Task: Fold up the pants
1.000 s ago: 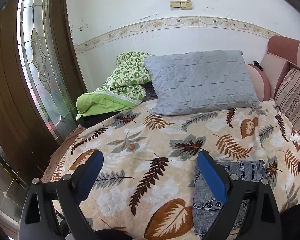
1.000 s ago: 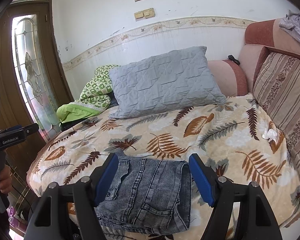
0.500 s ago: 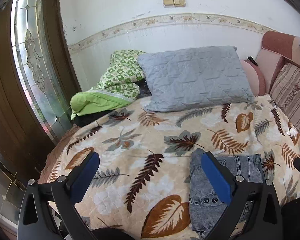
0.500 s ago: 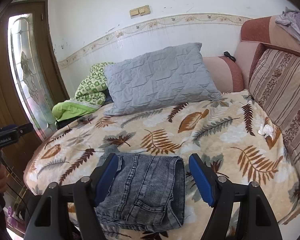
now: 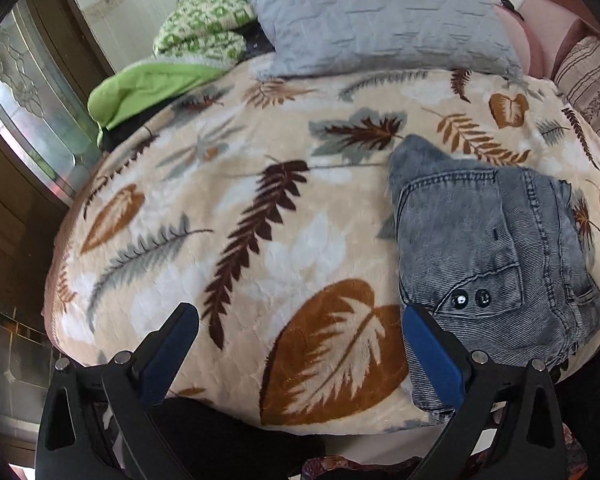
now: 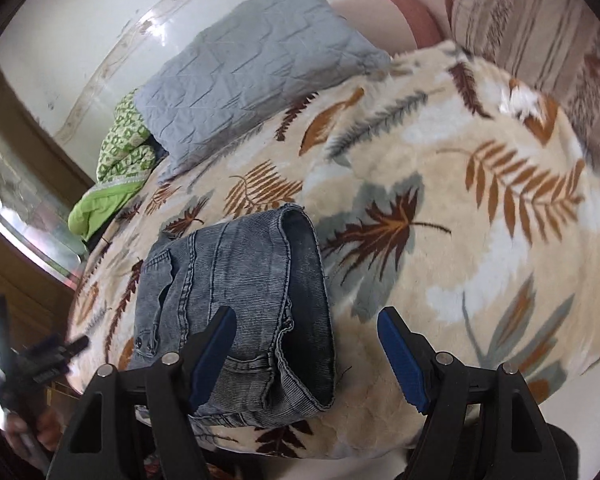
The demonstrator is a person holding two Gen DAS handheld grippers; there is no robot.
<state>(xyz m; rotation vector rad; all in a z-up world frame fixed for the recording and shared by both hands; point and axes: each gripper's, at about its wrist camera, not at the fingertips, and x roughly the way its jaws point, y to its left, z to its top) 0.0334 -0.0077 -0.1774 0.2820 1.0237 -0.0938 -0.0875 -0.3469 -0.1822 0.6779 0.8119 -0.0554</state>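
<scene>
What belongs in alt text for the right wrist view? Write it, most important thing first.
Folded grey denim pants lie on a leaf-print blanket, with the right gripper open just above their near edge, one blue finger over the denim and the other over bare blanket. Behind are a grey pillow and a green quilt.

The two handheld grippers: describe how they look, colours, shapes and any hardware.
Both match. The left gripper and the right gripper each have two black plastic arms with triangular cut-outs, silver round bolt heads at the joints, and long flat blue pads lining the inner faces of the fingers. No cables or sleeves show near them.
</scene>
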